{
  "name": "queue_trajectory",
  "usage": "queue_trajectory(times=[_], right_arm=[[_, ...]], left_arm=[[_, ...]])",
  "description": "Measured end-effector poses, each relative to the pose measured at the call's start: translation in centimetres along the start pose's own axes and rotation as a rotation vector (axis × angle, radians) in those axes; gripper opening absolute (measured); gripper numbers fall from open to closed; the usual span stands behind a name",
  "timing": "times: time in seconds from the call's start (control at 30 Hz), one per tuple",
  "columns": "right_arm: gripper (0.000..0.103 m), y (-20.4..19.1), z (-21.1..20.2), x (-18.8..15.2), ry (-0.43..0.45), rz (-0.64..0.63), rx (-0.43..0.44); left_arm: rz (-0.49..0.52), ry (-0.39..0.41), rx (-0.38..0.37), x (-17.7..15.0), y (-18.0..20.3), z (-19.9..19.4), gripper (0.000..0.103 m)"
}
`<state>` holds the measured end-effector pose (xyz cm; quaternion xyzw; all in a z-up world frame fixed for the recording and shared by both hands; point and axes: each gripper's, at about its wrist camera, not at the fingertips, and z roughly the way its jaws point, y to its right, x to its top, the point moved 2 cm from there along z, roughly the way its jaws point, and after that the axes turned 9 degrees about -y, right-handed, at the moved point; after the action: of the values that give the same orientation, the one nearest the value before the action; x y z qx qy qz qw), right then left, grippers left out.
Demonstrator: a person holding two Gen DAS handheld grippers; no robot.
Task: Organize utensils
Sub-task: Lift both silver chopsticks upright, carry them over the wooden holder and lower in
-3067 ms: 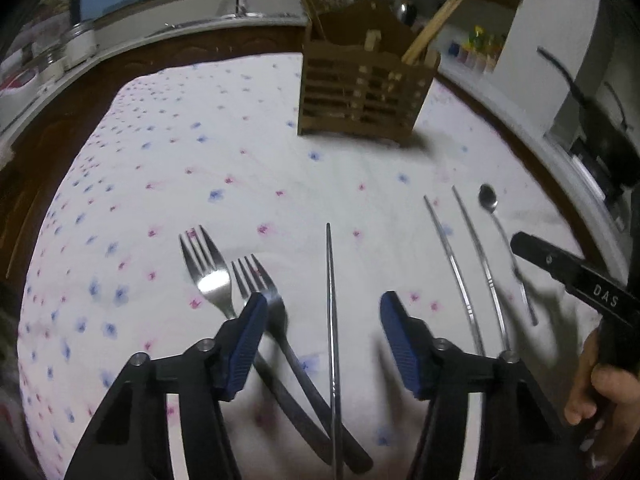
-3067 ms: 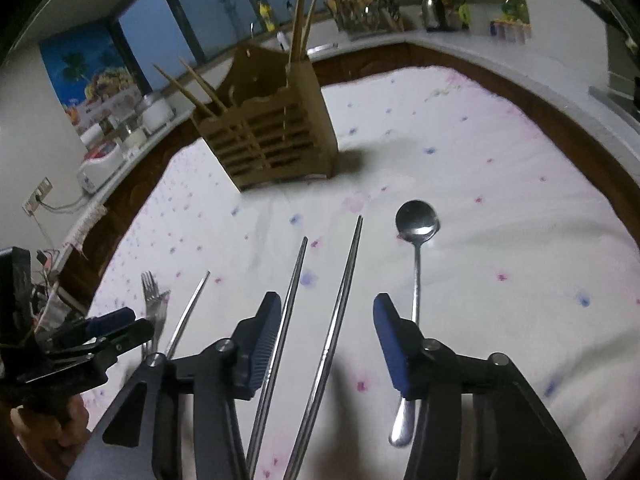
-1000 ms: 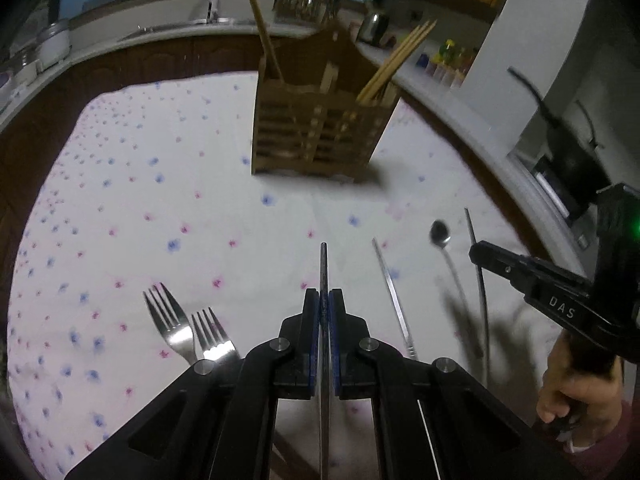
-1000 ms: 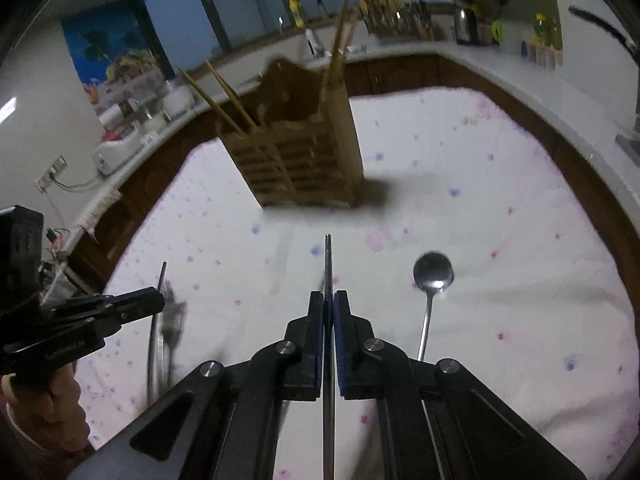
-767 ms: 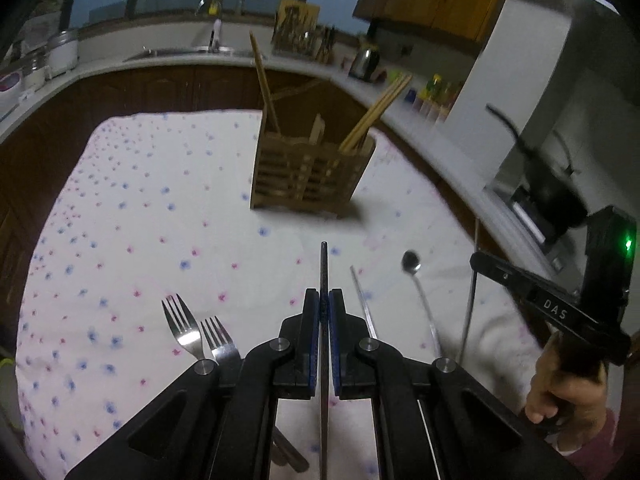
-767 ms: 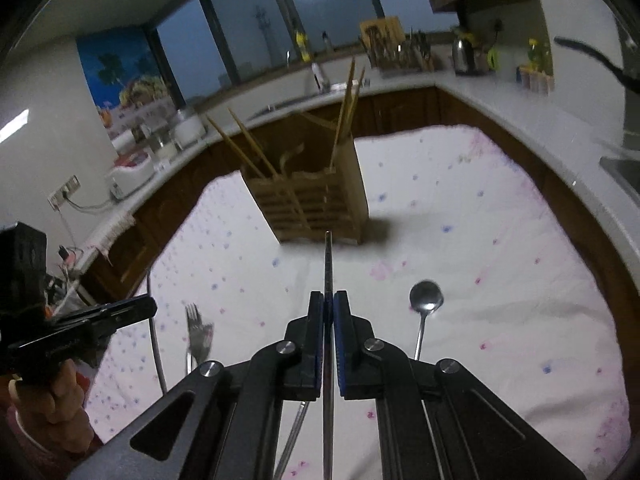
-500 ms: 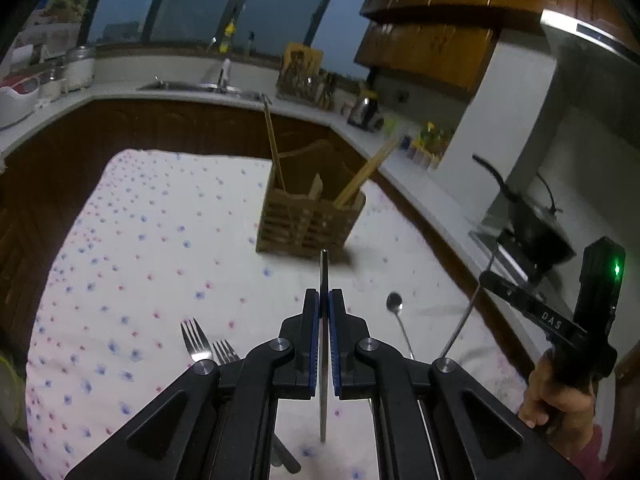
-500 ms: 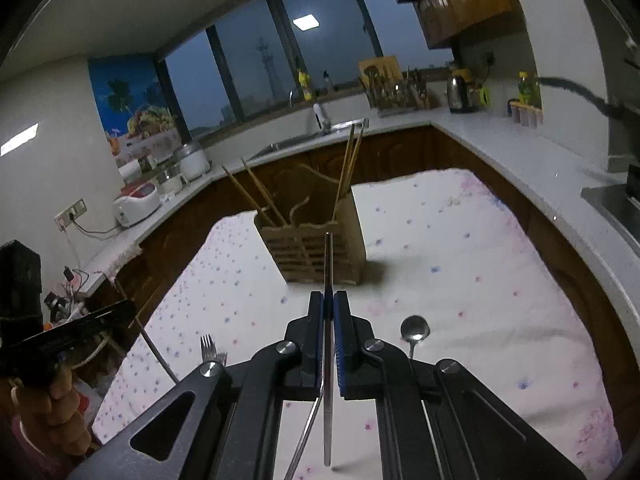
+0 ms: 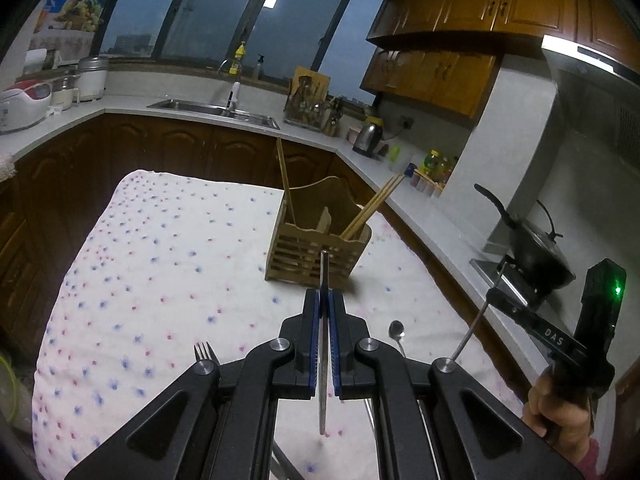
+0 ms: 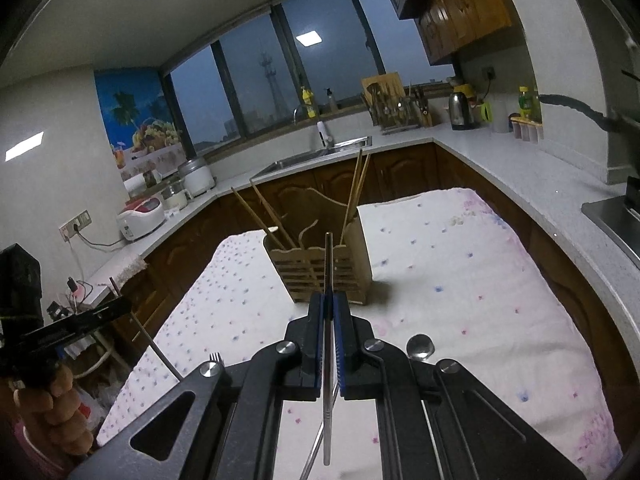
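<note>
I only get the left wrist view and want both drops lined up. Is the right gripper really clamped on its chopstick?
Observer: Yes. The right wrist view shows the right gripper shut on the right chopstick, with the pads pressed against both sides.
Operator: Where does it aim?
Observer: Its tip overlaps the front of the wooden holder, about mid-width.
Operator: And my stick, side-on?
Observer: The left gripper holds the left chopstick tilted, with a short end above the jaws and the long end slanting down.
</note>
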<state>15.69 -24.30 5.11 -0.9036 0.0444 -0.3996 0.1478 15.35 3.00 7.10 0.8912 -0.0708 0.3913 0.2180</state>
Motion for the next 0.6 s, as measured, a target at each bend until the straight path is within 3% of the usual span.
queue_trajectory(times=[0.6], right_arm=[[0.005,-0.1,1.3,3.7,0.075,0.016,0.019]], left_arm=[[-0.012,0.025,-0.006,4.0,-0.8,3.1,0.003]])
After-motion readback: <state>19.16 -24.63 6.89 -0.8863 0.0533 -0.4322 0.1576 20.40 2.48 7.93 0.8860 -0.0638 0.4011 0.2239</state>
